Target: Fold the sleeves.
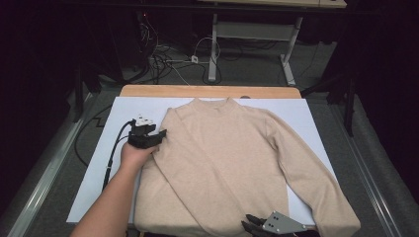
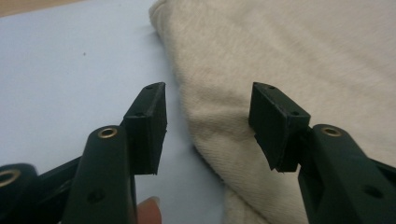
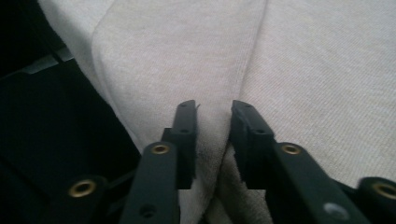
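A beige sweater (image 1: 222,158) lies flat, front up, on a pale sheet (image 1: 99,163), neck toward the far edge. My left gripper (image 1: 160,134), held in a bare hand, rests at the sweater's left shoulder edge. In the left gripper view its jaws stand open (image 2: 208,100): one over the sheet (image 2: 70,70), the other over the sweater (image 2: 303,56), and the knit's edge runs between them untouched. At the near hem sits my right gripper (image 1: 247,221). Its jaws are nearly together (image 3: 213,109), with a raised fold of the sweater (image 3: 303,70) pinched between the pads.
The sheet covers a wooden table (image 1: 207,91) whose far edge shows bare. Beyond it are floor cables (image 1: 163,61) and the white legs of another table (image 1: 213,49). Dark floor (image 3: 46,140) lies past the table's near edge beside the hem.
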Available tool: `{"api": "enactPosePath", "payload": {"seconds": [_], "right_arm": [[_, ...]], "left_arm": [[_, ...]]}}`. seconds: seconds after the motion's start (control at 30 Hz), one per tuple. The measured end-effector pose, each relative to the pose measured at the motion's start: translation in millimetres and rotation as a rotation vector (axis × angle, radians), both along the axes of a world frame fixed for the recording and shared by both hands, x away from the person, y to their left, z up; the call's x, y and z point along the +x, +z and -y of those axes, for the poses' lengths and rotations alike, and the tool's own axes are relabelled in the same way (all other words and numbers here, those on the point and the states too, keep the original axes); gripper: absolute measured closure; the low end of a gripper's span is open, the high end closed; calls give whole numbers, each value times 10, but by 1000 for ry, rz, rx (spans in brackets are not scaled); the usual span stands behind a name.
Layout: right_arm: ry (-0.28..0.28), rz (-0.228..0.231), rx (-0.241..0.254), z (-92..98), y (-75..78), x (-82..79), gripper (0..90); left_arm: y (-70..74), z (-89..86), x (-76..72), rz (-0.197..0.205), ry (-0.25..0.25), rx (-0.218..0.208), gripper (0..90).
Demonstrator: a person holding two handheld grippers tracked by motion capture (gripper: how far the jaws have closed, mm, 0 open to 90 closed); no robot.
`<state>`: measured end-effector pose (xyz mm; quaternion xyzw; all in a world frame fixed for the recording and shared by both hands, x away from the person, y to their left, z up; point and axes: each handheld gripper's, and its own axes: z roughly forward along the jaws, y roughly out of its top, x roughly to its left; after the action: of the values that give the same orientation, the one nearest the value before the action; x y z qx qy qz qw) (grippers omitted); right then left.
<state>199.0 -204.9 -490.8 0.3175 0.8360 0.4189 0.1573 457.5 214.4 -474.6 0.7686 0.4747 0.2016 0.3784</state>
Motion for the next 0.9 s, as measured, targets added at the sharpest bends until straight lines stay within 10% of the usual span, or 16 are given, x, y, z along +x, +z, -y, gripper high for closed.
{"api": "enactPosePath", "payload": {"seconds": [0.27,0.9], "right_arm": [[11,-12,25,75,31,14,885],[-8,-9,107,-2,59,41,885]], "left_arm": [[-55,54,114,-48,-30,50,830],[35,-155,356,-9,11,70,861]]}}
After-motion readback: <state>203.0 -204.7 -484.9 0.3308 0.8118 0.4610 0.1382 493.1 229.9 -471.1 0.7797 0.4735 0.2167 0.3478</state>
